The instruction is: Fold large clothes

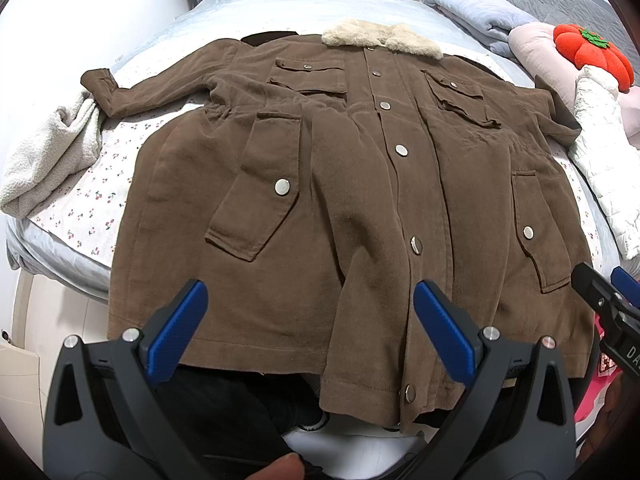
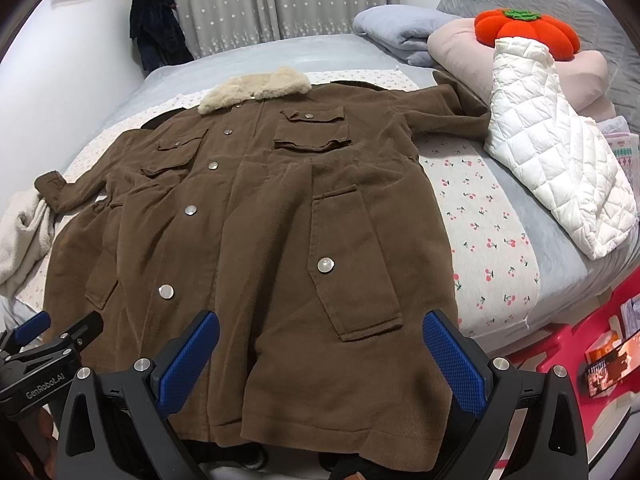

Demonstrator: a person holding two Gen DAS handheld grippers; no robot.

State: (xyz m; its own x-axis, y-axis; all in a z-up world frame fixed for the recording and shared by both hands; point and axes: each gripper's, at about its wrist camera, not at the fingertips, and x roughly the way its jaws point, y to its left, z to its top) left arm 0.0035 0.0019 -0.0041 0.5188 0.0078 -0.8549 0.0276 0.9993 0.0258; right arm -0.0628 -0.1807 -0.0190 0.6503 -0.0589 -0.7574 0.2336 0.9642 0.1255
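A large brown corduroy coat [image 1: 340, 184] with a cream fur collar [image 1: 380, 36] lies spread face up on the bed, buttoned, hem hanging over the near edge. It also shows in the right wrist view [image 2: 280, 248]. Its left sleeve [image 1: 132, 88] stretches out to the left, the right sleeve [image 2: 448, 100] to the right. My left gripper [image 1: 316, 300] is open and empty above the hem near the button placket. My right gripper [image 2: 324, 332] is open and empty above the hem by the lower right pocket [image 2: 352, 264].
A white quilted jacket [image 2: 552, 172], a red pumpkin cushion [image 2: 524, 32] and folded blankets [image 2: 400, 28] lie on the right of the bed. A cream fleece garment [image 1: 48, 160] lies at the left. A pink stand [image 2: 568, 344] is by the bed's right side.
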